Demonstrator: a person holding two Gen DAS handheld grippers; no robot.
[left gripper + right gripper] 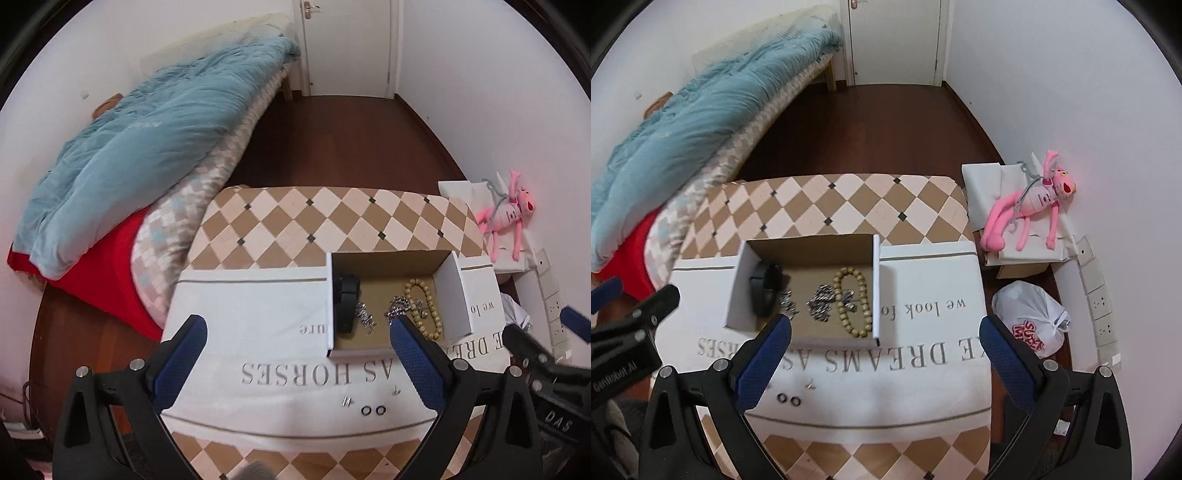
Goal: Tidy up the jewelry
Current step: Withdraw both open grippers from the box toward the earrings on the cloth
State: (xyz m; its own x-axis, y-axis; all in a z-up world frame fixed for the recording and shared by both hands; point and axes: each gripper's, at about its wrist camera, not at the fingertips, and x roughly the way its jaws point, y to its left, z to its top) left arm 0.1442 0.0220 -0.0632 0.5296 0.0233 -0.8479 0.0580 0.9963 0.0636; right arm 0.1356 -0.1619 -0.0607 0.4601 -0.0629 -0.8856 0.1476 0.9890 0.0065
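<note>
Both grippers, left (297, 330) and right (884, 332), spread wide, empty, above a white cloth (258, 306). Cardboard box (812, 251) holds wooden beads (849, 295), metal chains (820, 301), black band (764, 291). Two rings (373, 410) lie outside on the cloth. Only the right view shows a plastic bag (1030, 314)

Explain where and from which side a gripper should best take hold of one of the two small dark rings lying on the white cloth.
Each of the two small dark rings lies flat on the white cloth, so probably come straight down from above and pinch across the outer rim. The pair sit close together; approaching from the outer side likely avoids nudging the neighbour.
</note>
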